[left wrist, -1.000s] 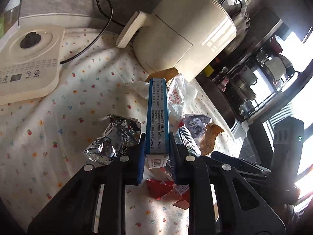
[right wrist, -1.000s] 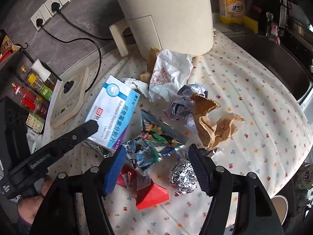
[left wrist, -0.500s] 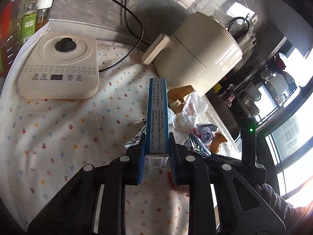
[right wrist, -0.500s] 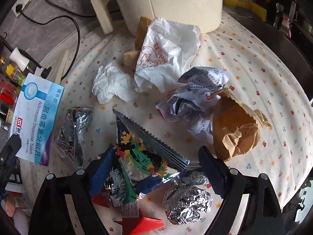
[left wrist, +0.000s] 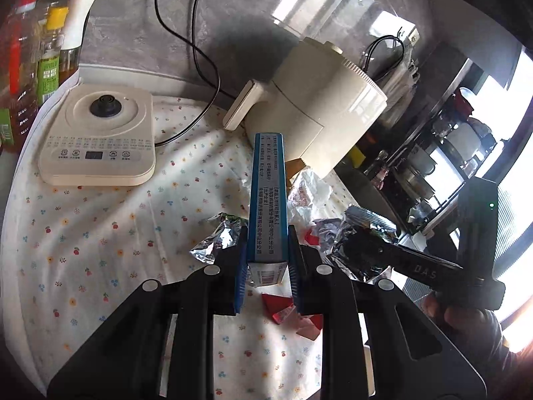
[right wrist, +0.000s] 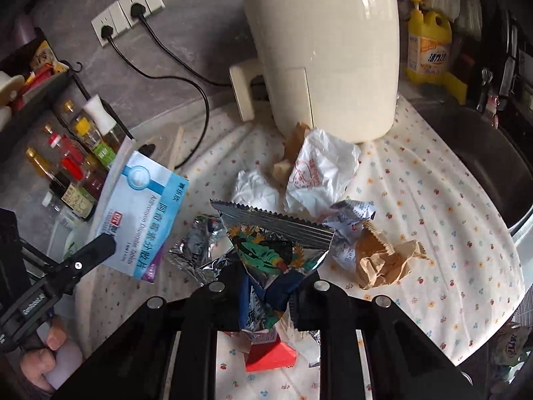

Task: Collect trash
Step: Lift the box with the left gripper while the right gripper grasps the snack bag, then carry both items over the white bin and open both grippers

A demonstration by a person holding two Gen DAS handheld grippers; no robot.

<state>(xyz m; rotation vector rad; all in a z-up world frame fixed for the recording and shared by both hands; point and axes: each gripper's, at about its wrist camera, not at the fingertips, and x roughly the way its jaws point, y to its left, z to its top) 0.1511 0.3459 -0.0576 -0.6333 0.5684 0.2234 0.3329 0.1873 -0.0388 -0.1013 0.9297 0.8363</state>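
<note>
My left gripper (left wrist: 267, 268) is shut on a blue and white medicine box (left wrist: 267, 200), held edge-up above the floral tablecloth (left wrist: 100, 233); the box also shows in the right wrist view (right wrist: 140, 213). My right gripper (right wrist: 268, 295) is shut on a foil snack wrapper (right wrist: 273, 236) with a green picture and lifts it. On the cloth lie a crumpled silver foil wrapper (right wrist: 196, 253), a white plastic bag (right wrist: 319, 170), a white tissue (right wrist: 253, 190), a crumpled printed paper (right wrist: 353, 213), a brown paper bag (right wrist: 383, 260) and red carton pieces (right wrist: 269, 356).
A cream air fryer (right wrist: 326, 50) stands at the back, with a cream kettle base (left wrist: 100, 143) to its left. Sauce bottles (right wrist: 73, 163) line the left edge. A dark sink (right wrist: 483, 153) lies to the right, a yellow detergent bottle (right wrist: 429, 43) behind it. Power cords (right wrist: 173, 63) run to wall sockets.
My right gripper closed on the foil snack wrapper and raised it off the cloth. My left gripper lifted the medicine box higher and drew back from the trash pile.
</note>
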